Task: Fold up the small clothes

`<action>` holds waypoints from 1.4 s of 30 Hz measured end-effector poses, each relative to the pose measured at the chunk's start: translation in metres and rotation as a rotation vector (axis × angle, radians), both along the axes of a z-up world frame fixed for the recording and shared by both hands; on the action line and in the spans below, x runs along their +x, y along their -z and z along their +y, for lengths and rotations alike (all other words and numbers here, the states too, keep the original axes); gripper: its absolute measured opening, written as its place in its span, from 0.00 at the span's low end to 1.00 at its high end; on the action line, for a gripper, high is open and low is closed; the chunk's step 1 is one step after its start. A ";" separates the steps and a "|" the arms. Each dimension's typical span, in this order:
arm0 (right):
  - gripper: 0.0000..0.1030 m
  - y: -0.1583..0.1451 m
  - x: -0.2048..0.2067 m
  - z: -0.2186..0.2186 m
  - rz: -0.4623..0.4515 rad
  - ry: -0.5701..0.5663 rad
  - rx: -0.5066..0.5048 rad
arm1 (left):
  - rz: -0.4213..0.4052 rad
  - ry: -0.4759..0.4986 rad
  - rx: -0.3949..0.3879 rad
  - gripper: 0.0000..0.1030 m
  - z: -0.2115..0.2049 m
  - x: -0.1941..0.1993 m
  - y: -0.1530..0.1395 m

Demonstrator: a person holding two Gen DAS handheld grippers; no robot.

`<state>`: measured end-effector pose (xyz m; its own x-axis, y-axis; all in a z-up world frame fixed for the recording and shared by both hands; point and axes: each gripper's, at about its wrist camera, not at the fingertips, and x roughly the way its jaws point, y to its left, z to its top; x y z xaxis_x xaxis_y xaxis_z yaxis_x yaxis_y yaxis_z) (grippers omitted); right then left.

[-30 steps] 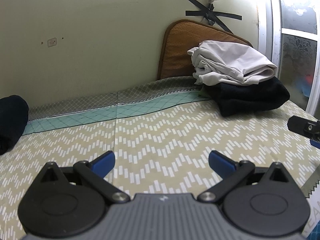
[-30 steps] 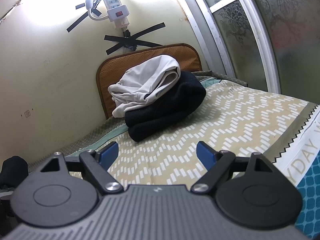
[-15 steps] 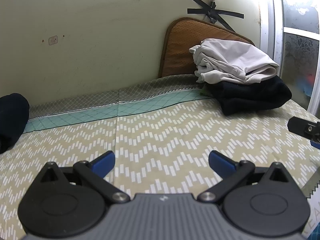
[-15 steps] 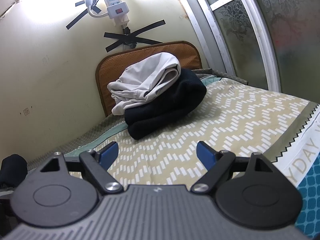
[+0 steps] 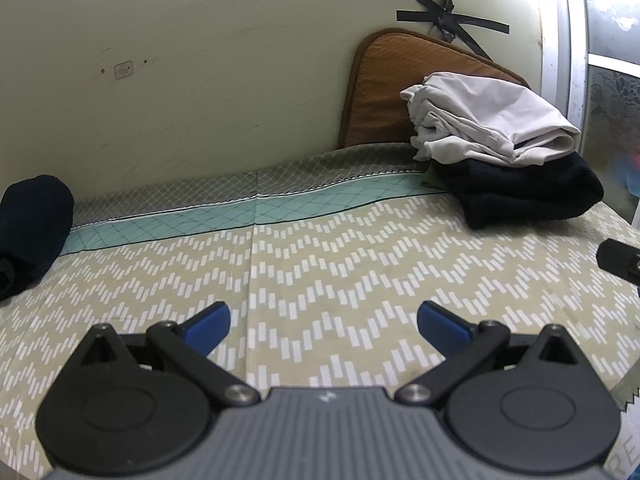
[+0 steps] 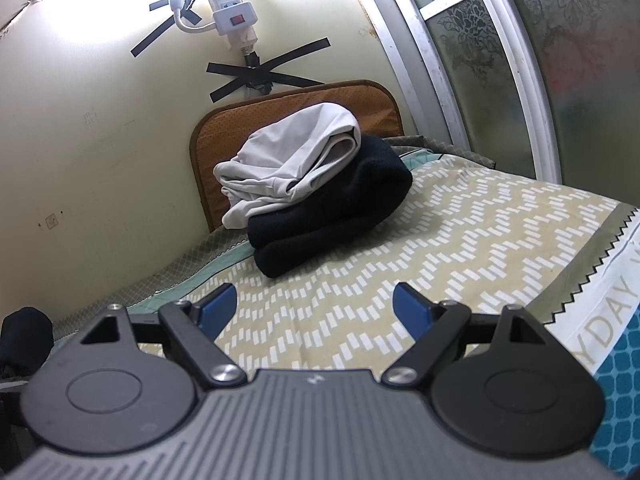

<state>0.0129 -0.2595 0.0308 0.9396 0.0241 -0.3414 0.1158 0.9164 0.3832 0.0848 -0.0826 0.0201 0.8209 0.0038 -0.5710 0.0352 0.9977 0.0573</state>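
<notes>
Beyond both gaping tools (image 5: 323,322) (image 6: 315,306), folded clothes (image 6: 320,188) lie well apart.

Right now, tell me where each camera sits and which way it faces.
Left wrist: on the left tool, low over the bedsheet, facing the wall; open blue fingers show, right tool's tip at the edge.
Right wrist: on the right tool, facing the clothes pile; open fingers show.
Shared: pile, bedsheet.

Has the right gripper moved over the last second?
Yes. The right gripper has eased forward toward the clothes pile: against the wall's tape cross, the pile sits lower and larger in its view than before.
</notes>
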 end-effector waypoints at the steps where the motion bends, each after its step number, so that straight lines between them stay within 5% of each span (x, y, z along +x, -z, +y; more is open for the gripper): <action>1: 0.85 0.000 0.000 0.000 0.000 -0.001 0.000 | 0.001 -0.002 -0.001 1.00 0.001 0.000 0.000; 42: 0.85 -0.001 -0.001 -0.002 -0.005 0.013 0.010 | -0.004 0.011 0.019 1.00 0.004 0.000 -0.003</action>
